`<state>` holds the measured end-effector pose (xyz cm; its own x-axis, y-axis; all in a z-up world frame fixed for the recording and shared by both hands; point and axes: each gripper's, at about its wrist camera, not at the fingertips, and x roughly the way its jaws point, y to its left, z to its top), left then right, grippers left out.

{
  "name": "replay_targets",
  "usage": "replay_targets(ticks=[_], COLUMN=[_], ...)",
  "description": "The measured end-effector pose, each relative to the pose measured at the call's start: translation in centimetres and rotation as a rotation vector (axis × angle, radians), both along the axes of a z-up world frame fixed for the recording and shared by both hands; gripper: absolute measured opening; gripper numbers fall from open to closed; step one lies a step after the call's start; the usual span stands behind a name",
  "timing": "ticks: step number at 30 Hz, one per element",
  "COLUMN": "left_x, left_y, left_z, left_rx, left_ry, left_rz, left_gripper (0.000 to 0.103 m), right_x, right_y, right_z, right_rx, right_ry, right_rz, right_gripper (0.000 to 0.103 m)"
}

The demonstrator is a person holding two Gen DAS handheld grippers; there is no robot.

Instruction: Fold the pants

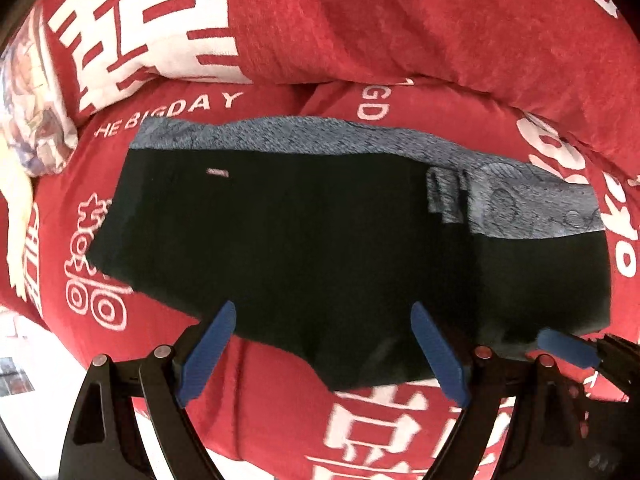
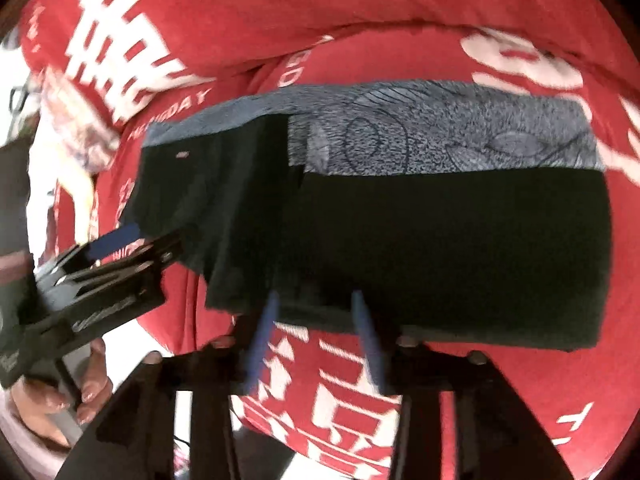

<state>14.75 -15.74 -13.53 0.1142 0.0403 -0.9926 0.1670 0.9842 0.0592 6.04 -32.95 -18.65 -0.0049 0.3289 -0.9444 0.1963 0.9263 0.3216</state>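
Black shorts (image 1: 304,248) with a blue-grey patterned waistband (image 1: 304,136) lie spread flat on a red bedspread. They also show in the right wrist view (image 2: 420,240). My left gripper (image 1: 324,312) is open with blue fingers (image 1: 210,344) apart, over the shorts' near hem at the crotch. My right gripper (image 2: 316,304) is open, its blurred blue fingertips (image 2: 366,320) at the near hem of the right leg. Its finger shows at the right of the left wrist view (image 1: 568,346). The left gripper shows at the left of the right wrist view (image 2: 116,240).
The red bedspread (image 1: 260,400) has white characters and lettering. A red quilt (image 1: 400,20) is bunched behind the shorts. A printed pillow (image 1: 36,120) lies at the far left. The person's hand (image 2: 92,392) holds the left gripper's handle.
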Motion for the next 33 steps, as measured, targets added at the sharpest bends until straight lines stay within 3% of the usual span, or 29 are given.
replay_targets(ticks=[7,13,26,33], left_x=[-2.5,-2.9,-1.0,0.3], left_y=[-0.6,1.4,11.6,16.5], left_z=[-0.1,-1.0,-2.8,-3.7], left_rx=[-0.034,-0.026,-0.045,-0.059], left_ry=[0.016,0.044,0.077,0.073], left_rz=[0.060,0.036,0.017,0.074], left_gripper=[0.091,0.091,0.091,0.091], right_x=[-2.1,-2.6,-0.7,1.4], right_y=[-2.4,-2.0,7.8,11.3], right_z=[1.7,1.8,-0.3,-0.9], right_rx=[-0.022,-0.052,-0.081,-0.111], right_ry=[0.011,0.026,0.064,0.072], right_rz=[0.069,0.049,0.008,0.039], right_gripper=[0.059,0.060,0.062,0.062])
